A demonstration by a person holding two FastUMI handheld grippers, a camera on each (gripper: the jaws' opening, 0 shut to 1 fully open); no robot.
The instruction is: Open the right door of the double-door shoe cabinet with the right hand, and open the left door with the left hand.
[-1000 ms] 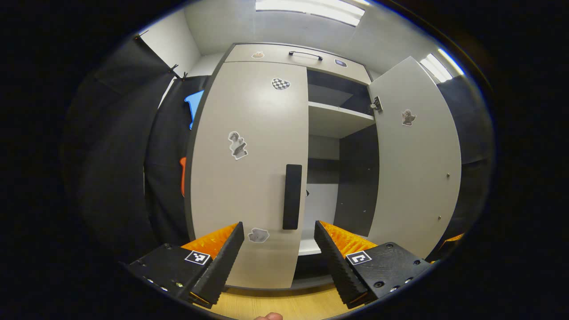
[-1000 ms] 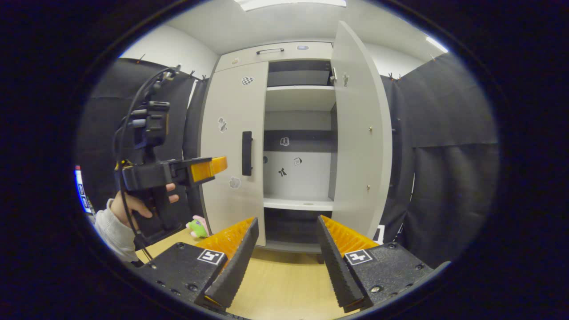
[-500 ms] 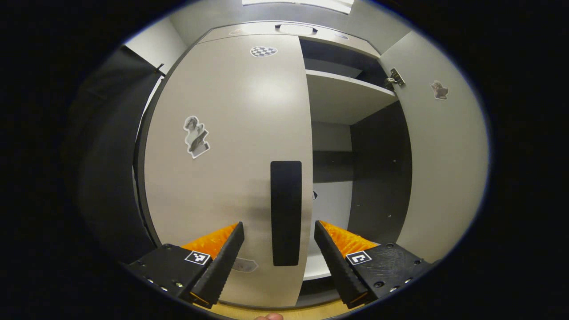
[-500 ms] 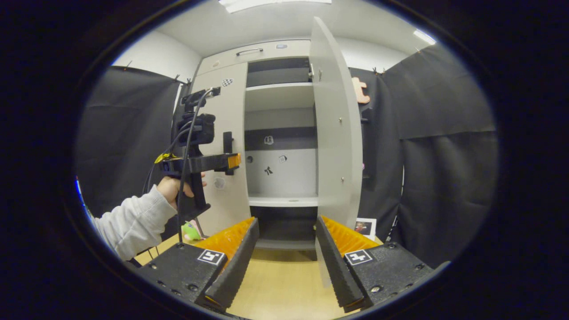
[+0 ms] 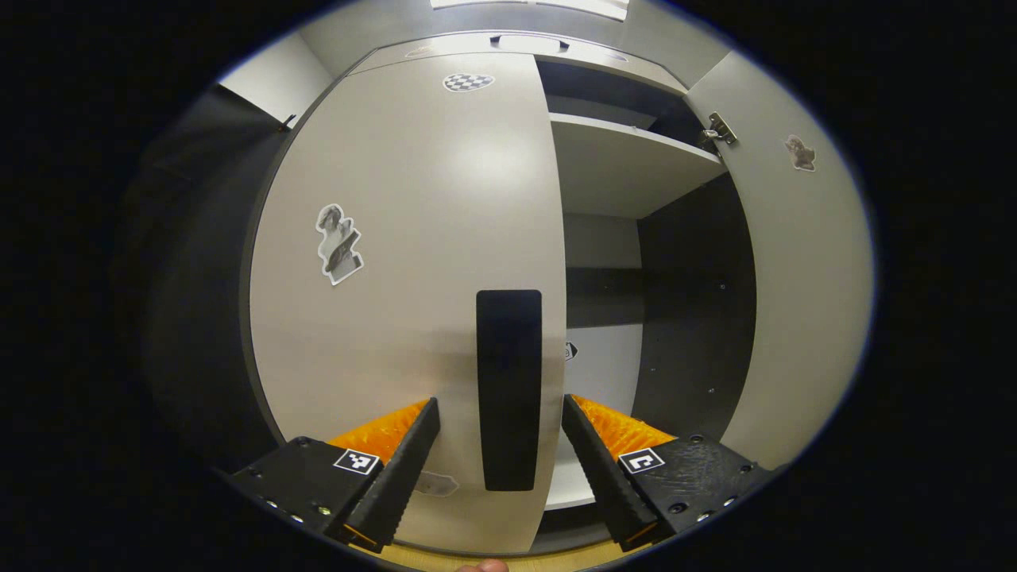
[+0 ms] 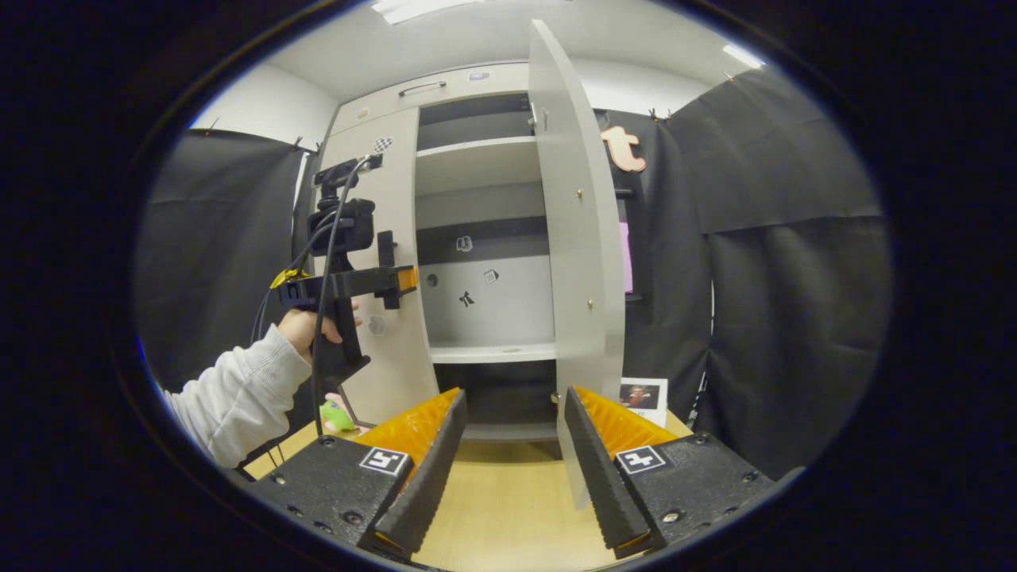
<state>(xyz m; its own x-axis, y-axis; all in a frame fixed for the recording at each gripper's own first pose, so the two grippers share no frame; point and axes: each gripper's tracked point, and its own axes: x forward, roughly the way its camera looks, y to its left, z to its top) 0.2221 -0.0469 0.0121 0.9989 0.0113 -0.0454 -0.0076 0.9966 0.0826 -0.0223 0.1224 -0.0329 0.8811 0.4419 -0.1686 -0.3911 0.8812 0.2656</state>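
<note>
Cabinet (image 6: 477,238): double-door shoe cabinet, standing at 12 o'clock in the right gripper view, pale grey with dark inner panels.
Right door (image 6: 576,238): swung open, edge-on in the right gripper view; in the left gripper view its inner face lies at 3 o'clock, with a hinge (image 5: 721,129) at its top.
Left door (image 5: 413,262): closed against the cabinet front, directly ahead of the left gripper.
Handle (image 5: 509,389): black vertical bar near the free edge of the left door, at 6 o'clock in the left gripper view.
Left gripper (image 5: 499,469): fingers apart, one on each side of the handle; the lower part of the handle sits between them. Contact with the handle cannot be told. In the right gripper view it is at 9 o'clock, level with the handle, held by a hand (image 6: 306,327) in a light sleeve.
Right gripper (image 6: 508,469): fingers apart, holding nothing; it is well apart from the cabinet, with the lower edge of the right door just above its right finger (image 6: 604,469).
Interior: shelf (image 6: 493,351) at mid height, upper shelf (image 5: 628,159) above it.
Floor (image 6: 500,508): light wood, at 6 o'clock in the right gripper view.
Stickers: small decals on the left door face (image 5: 338,245).
</note>
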